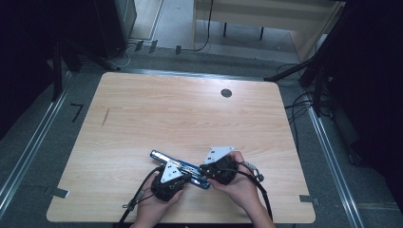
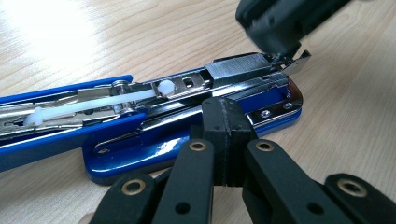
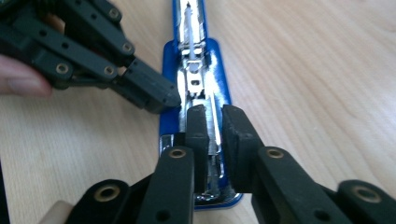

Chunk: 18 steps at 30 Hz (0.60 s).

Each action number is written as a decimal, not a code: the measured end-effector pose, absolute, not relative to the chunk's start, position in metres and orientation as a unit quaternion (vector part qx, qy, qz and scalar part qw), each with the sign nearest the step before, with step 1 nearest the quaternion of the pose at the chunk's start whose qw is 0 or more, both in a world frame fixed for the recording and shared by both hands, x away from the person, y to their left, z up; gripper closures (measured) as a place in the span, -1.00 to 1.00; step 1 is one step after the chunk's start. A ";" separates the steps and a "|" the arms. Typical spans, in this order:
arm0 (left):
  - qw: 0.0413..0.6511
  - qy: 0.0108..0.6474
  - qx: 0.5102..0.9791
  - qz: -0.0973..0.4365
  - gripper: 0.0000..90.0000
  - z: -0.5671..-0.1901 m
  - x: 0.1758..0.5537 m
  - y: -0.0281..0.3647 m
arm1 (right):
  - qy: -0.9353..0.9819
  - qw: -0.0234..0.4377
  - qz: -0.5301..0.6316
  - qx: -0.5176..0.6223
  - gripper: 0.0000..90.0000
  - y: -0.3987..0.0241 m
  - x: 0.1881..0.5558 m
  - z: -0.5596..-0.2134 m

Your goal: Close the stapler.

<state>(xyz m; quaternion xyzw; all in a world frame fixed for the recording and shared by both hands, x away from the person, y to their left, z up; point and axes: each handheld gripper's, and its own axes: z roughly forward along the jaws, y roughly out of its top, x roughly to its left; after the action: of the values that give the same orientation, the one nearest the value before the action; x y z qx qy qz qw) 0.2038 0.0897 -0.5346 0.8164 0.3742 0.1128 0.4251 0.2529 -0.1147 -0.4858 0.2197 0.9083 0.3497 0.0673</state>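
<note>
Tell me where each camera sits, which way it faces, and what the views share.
High view: above the person's side, facing forward and down on the table; forearms, both hands and tongs show.
Left gripper view: rides the left tongs, shut, tips against the opened blue stapler.
Right gripper view: rides the right tongs, looking along the stapler's metal channel, which lies between the jaws.
Shared: the stapler; each gripper view shows the other tongs.

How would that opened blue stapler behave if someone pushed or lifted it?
The stapler looks like rigid metal and plastic, so probably stiff and fairly heavy for its size. Its flat base lies on the table, so it would likely slide, not roll. Lifted, its hinged top may swing.
</note>
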 end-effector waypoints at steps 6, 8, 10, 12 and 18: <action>0.425 0.374 0.817 0.113 1.00 -0.535 0.204 0.090 | 0.902 0.064 0.356 0.234 0.83 -0.117 0.255 -0.487; 0.424 0.374 0.817 0.113 1.00 -0.534 0.204 0.090 | 0.902 0.060 0.357 0.234 0.80 -0.116 0.254 -0.488; 0.425 0.374 0.817 0.113 1.00 -0.534 0.204 0.090 | 0.902 0.058 0.359 0.232 0.78 -0.115 0.254 -0.489; 0.424 0.373 0.817 0.113 1.00 -0.534 0.204 0.090 | 0.902 0.055 0.361 0.231 0.72 -0.113 0.254 -0.489; 0.424 0.373 0.817 0.113 1.00 -0.534 0.204 0.090 | 0.906 0.047 0.353 0.230 0.57 -0.109 0.255 -0.496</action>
<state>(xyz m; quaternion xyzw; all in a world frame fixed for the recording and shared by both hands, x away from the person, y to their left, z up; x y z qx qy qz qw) 0.2038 0.0899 -0.5345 0.8174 0.3732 0.1130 0.4240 0.2549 -0.1090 -0.4955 0.2302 0.9055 0.3533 0.0471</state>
